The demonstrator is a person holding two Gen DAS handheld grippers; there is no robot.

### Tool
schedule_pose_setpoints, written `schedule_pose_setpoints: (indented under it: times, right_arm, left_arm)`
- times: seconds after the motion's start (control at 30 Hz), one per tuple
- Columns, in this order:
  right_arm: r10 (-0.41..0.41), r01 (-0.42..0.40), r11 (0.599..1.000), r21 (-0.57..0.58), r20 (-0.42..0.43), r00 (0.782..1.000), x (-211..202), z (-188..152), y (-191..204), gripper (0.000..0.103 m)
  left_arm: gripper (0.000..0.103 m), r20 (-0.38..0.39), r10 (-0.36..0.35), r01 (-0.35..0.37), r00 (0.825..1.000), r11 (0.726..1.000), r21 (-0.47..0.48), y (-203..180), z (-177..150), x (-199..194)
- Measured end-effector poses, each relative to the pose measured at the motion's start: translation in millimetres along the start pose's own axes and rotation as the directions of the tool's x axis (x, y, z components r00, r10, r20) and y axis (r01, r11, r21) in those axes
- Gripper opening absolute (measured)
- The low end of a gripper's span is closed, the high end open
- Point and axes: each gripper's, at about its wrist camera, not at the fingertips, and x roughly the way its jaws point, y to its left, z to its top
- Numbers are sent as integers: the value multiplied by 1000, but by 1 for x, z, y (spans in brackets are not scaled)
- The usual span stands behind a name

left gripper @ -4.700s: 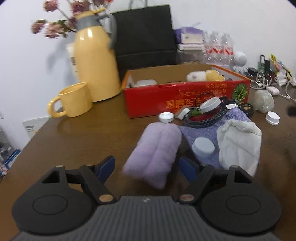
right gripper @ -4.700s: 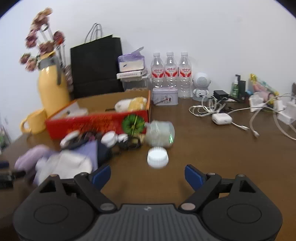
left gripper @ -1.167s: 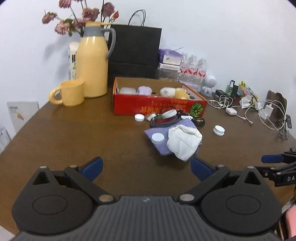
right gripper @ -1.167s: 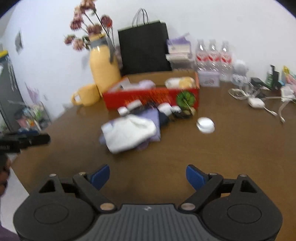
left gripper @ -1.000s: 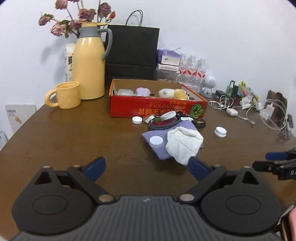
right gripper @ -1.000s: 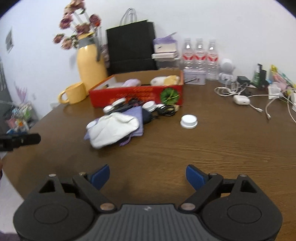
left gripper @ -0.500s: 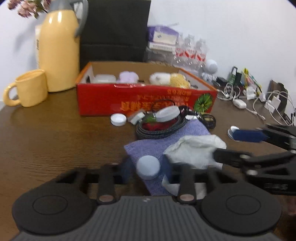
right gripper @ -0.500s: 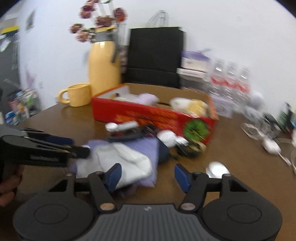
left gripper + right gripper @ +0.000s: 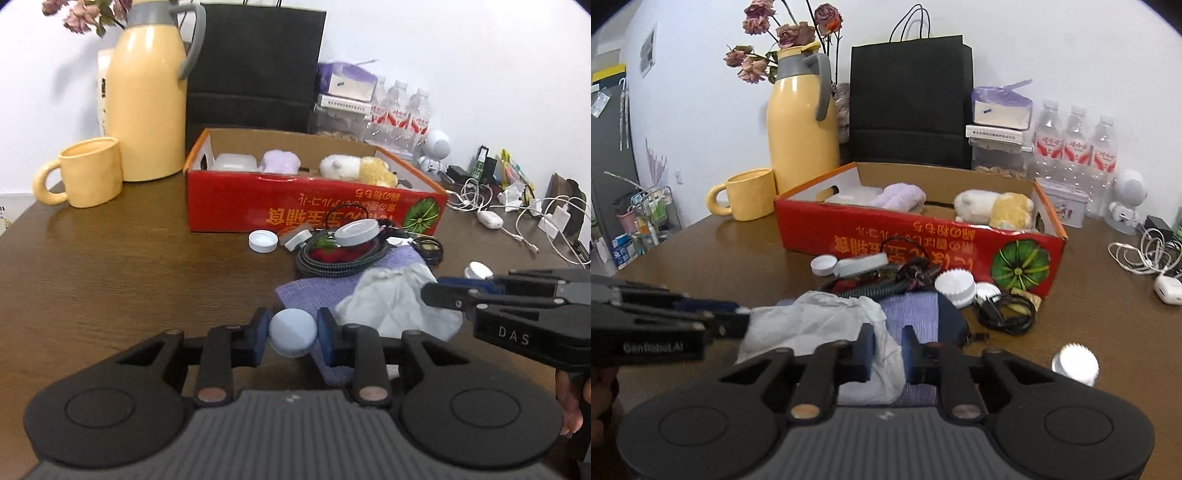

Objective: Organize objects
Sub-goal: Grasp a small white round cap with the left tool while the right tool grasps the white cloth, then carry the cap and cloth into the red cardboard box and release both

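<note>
A pale blue round cap (image 9: 293,338) sits at the near edge of a purple cloth (image 9: 306,291), and my left gripper (image 9: 291,328) is shut on it, one pad on each side. Beside it lies a crumpled white cloth (image 9: 820,321). My right gripper (image 9: 888,350) has its jaws closing with a fold of that white cloth between the pads. Each gripper shows in the other's view: the right gripper (image 9: 443,291) enters from the right, the left gripper (image 9: 738,321) from the left. Behind the pile stands an open red box (image 9: 886,236) holding soft items.
A coiled cable (image 9: 332,258), a grey lid (image 9: 356,232) and white caps (image 9: 953,286) (image 9: 1075,363) lie by the box. A yellow mug (image 9: 92,171), yellow flask (image 9: 146,92), black bag (image 9: 255,66) and water bottles (image 9: 400,107) stand behind. Charger cords (image 9: 517,218) sprawl at the right.
Both grippers came forward from open, well back on the table, to the pile. The left shut on the blue cap; the right's jaws narrowed onto the white cloth.
</note>
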Motion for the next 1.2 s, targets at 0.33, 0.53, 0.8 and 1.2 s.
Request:
schedule_pose_setpoints:
  times: [0.33, 0.53, 0.8, 1.2]
  right_arm:
    - [-38, 27, 985, 173, 63, 997, -93, -49, 16, 11]
    - [-90, 72, 975, 210, 78, 993, -120, -59, 11, 11]
    - [-82, 58, 986, 156, 154, 985, -125, -21, -5, 11]
    - [-180, 180, 983, -45, 0, 984, 73, 164, -59, 12]
  left_arm:
    - [29, 42, -8, 5, 999, 997, 77, -17, -27, -72]
    - [29, 71, -33, 28, 997, 997, 71, -21, -29, -90]
    - [29, 122, -68, 54, 990, 992, 114, -5, 23, -72]
    - [29, -157, 93, -59, 983, 976, 208, 31, 182, 142]
